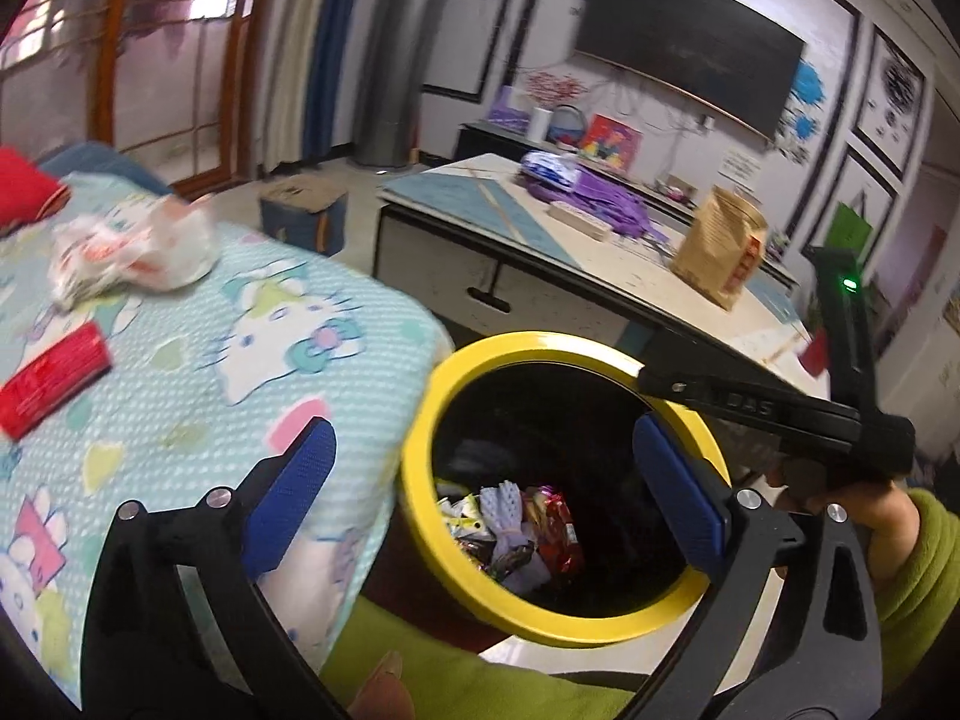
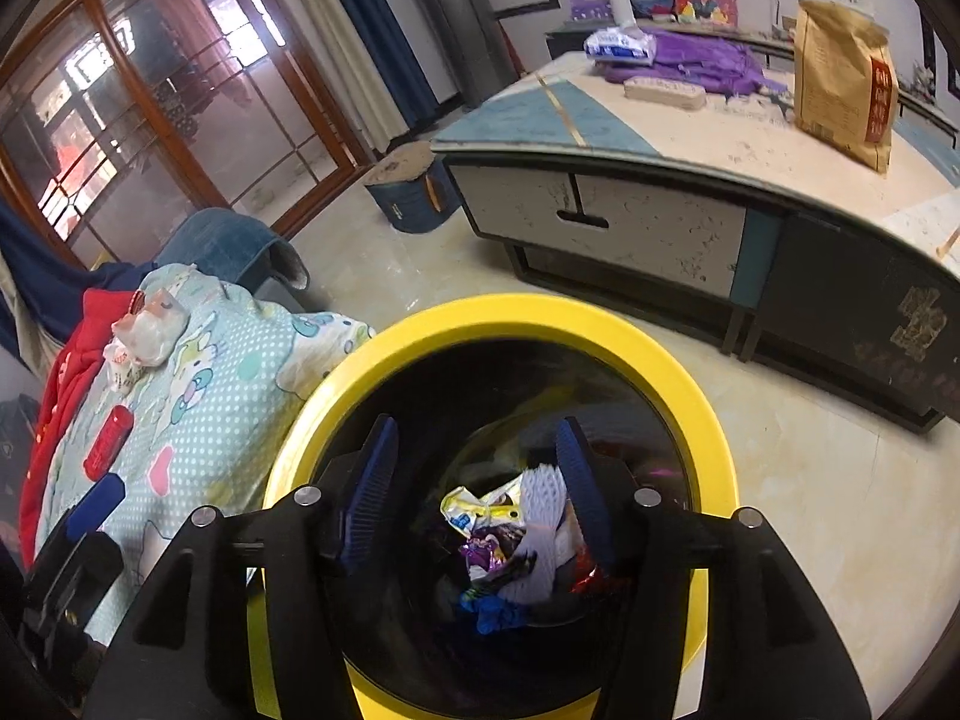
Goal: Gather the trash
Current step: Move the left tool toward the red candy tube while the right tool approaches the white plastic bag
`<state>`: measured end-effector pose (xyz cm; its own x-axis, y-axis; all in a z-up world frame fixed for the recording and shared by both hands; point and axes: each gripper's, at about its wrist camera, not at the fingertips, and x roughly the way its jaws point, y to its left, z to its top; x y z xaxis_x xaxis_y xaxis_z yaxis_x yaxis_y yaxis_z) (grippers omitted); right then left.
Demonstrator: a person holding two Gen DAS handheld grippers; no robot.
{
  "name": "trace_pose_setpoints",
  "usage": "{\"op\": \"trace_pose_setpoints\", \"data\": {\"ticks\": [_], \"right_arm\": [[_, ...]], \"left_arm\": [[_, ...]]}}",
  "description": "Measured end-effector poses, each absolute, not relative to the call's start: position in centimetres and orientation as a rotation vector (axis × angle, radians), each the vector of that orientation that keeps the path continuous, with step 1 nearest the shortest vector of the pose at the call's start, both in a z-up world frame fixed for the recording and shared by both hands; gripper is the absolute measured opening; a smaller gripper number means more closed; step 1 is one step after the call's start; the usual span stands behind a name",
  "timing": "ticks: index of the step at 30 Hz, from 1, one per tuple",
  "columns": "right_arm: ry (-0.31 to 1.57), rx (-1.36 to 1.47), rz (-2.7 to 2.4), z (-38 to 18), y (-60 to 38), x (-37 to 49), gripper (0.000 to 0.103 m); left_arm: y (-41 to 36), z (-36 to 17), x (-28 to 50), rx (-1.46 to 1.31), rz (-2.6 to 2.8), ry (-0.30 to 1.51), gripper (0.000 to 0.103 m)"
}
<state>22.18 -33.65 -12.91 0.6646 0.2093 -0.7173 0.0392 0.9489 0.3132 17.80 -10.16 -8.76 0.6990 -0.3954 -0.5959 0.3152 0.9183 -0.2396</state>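
Both tongs hang over the yellow-rimmed bin [image 2: 660,360]. The left tongs [image 1: 480,492] are spread wide and empty; the right tongs [image 2: 477,480] stand parted above the bin's mouth, nothing pinched between them. Risk: the bin stands just beside the bed [image 1: 198,360], so a careless reach could knock its rim or tip it. The bin holds wrappers [image 2: 480,516], a pale glove-like item and foil scraps. Remaining trash, a crumpled bag [image 1: 132,252] and a red packet [image 1: 54,381], lies on the bed.
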Motion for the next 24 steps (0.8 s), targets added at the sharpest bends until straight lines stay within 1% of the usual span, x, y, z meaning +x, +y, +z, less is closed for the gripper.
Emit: {"op": "trace_pose_setpoints", "data": {"ticks": [2,5,8,9,12,18,24], "right_arm": [[0.814,0.298,0.112,-12.2,-33.0,21.9,0.056],[0.772,0.273,0.137,-11.2,-31.9,21.4,0.065],[0.737,0.239,0.157,-10.2,-30.9,21.0,0.068],[0.724,0.233,0.167,-9.9,-30.4,20.8,0.071],[0.692,0.226,0.194,-9.1,-29.6,20.4,0.075],[0.635,0.2,0.253,-7.6,-27.4,19.5,0.078],[0.631,0.159,0.306,-6.9,-25.2,19.0,0.079]], "left_arm": [[-9.2,-8.7,17.8,-0.144,-0.362,0.701,0.092],[-8.0,-8.5,17.5,-0.156,-0.324,0.694,0.092],[-6.8,-8.1,17.1,-0.16,-0.284,0.677,0.092],[-6.5,-7.9,17.1,-0.164,-0.273,0.672,0.092],[-5.2,-7.4,16.8,-0.184,-0.237,0.656,0.092],[-3.2,-7.0,16.6,-0.222,-0.179,0.637,0.092],[-1.0,-6.8,16.7,-0.266,-0.118,0.627,0.092]]}}
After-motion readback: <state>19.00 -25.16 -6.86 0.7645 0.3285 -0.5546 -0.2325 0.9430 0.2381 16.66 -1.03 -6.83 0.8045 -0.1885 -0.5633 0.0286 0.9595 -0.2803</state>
